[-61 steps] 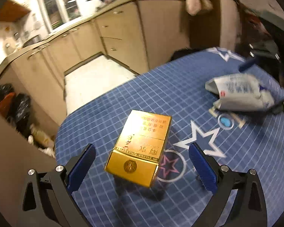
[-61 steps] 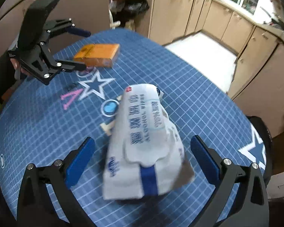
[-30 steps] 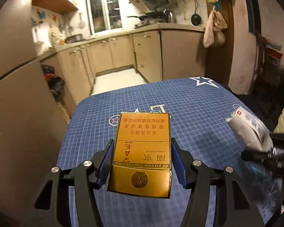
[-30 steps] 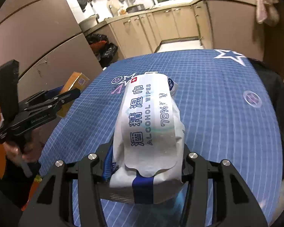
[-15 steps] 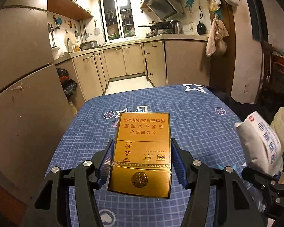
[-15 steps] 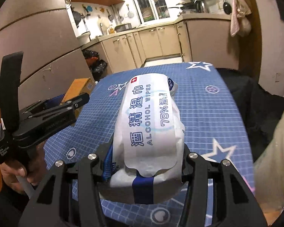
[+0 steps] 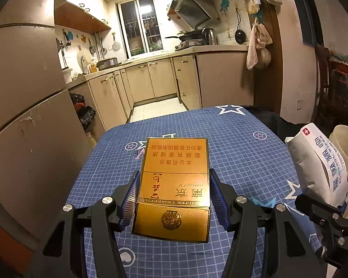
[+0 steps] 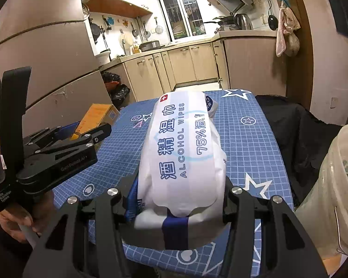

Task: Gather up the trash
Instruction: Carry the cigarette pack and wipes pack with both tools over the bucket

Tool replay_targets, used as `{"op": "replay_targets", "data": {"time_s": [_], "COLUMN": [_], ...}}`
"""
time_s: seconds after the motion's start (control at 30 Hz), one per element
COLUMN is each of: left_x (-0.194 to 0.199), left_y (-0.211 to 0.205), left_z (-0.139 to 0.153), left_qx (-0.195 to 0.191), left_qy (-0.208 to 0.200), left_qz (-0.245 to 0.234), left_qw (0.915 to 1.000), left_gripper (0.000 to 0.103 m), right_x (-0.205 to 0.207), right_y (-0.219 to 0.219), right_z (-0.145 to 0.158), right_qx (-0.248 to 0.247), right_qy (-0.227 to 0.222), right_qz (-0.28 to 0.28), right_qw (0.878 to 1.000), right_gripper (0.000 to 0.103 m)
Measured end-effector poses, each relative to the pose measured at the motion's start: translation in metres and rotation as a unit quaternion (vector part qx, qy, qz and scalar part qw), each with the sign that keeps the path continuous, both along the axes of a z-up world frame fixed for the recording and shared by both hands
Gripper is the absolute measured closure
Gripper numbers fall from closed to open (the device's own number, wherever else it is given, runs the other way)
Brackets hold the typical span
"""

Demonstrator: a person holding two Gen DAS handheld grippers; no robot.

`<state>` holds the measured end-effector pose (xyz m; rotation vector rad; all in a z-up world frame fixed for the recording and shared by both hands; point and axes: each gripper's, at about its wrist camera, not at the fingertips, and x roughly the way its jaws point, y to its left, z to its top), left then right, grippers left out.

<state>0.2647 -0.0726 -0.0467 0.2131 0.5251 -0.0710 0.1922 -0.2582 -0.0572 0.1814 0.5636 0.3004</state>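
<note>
Above the blue grid-patterned bench (image 7: pixel 239 143), my left claw (image 7: pixel 174 199) pinches a gold cardboard cigarette box (image 7: pixel 174 185); my right claw (image 8: pixel 178 199) clamps a white alcohol-wipes pack (image 8: pixel 183 153).

1 gold cigarette box (image 7: pixel 174 185), 1 alcohol wipes pack (image 8: pixel 183 157), 2 grippers, 1 table (image 7: pixel 243 143), 1 pale bin (image 8: pixel 336 185).

Gold cigarette box (image 7: pixel 174 185) at centre frame, red characters on its orange-gold upper panel, round gold emblem low. White wipes pack (image 8: pixel 183 153) at centre, blue lettering, dark blue band, small red cross tag. Tablecloth (image 7: pixel 239 153) blue with a white grid, white stars, circled stars. Black grippers, blue finger pads (image 7: pixel 217 197). Beige cabinets (image 7: pixel 150 81) at upper centre.
</note>
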Motion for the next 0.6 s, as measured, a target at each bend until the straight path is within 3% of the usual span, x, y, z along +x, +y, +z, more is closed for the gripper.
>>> {"op": "replay_targets", "data": {"time_s": [0.33,0.6], "left_x": [-0.009,-0.009], "left_y": [-0.035,-0.107], "left_z": [0.009,0.021], "left_qx": [0.011,0.016], "left_qy": [-0.01,-0.021], "left_qz": [-0.035,-0.11], "left_qw": [0.9993,0.9936], "left_gripper": [0.044,0.044], "right_x": [-0.022,-0.056], "right_y": [-0.032,-0.106], "right_z": [0.019,0.038], "right_qx": [0.003,-0.017], "right_qy": [-0.035,-0.066], "right_qz": [-0.043,-0.14], "right_qw": [0.998,0.988], "right_gripper": [0.055,0.054]}}
